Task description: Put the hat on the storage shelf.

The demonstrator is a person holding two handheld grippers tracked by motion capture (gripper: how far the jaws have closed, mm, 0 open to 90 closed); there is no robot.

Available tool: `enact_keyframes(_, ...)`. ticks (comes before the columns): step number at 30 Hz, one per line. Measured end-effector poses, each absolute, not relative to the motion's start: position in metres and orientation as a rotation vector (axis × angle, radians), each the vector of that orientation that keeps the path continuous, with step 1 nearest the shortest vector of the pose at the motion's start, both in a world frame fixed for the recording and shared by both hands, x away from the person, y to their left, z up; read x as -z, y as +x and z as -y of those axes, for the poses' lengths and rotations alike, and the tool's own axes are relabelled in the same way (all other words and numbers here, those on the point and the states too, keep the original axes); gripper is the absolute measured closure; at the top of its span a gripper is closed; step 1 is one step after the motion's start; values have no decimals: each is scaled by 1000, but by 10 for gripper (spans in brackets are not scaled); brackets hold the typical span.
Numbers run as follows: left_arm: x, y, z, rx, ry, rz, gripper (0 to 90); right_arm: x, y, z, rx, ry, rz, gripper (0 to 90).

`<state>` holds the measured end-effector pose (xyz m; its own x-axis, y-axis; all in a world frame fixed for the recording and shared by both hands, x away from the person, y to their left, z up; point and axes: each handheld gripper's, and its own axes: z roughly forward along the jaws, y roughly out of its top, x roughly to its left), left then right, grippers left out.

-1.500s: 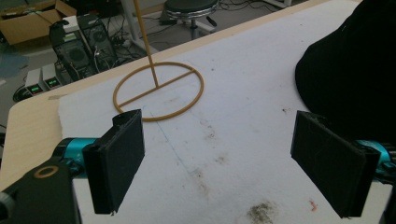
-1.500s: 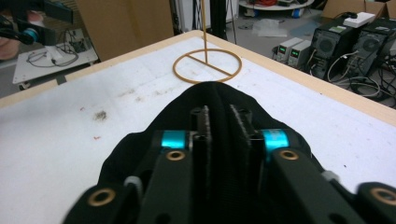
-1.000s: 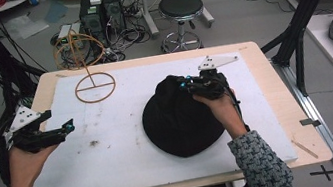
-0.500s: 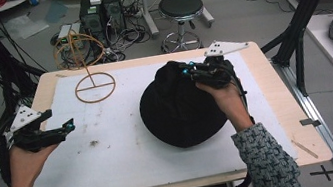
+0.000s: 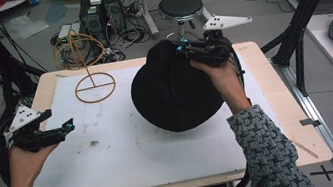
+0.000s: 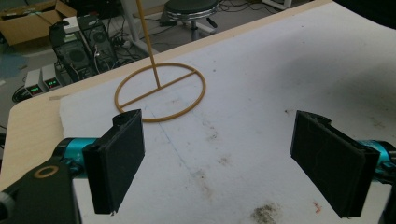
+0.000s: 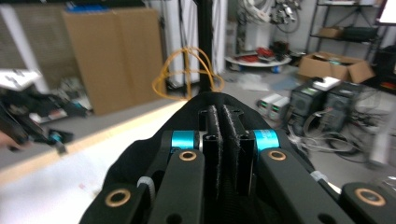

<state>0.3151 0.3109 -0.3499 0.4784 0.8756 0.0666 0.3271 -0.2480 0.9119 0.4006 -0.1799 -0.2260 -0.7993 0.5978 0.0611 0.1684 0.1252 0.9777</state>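
Between the pressed-together jaws of the right gripper (image 5: 183, 49) hangs a black fabric hat (image 5: 174, 92), lifted off the white mat (image 5: 112, 147), and that thin pinch could slip; the left gripper (image 6: 217, 163) waits spread.

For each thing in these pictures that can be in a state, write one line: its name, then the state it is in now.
Black hat: lifted and tilted, pinched at its far edge by the right gripper.
Right gripper: shut on the hat.
Left gripper: open, holding nothing, above the table's left edge.
Wire hat stand: upright on the white mat, nothing on it.
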Motion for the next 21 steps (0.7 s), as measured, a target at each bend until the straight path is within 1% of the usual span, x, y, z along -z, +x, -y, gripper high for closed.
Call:
enact_keyframes(6,350,315,-311,-742,1798,-1018,180,216,410,171,-1730,730,-2056,870)
enact_keyframes(12,351,314,-311,-740,1798,-1012,180,196,422,158,-1754,684,-2075,869)
enact_keyframes(21,351,310,-313,-743,1796,-1017,180,175,448,162,-1853,637,-2078,868)
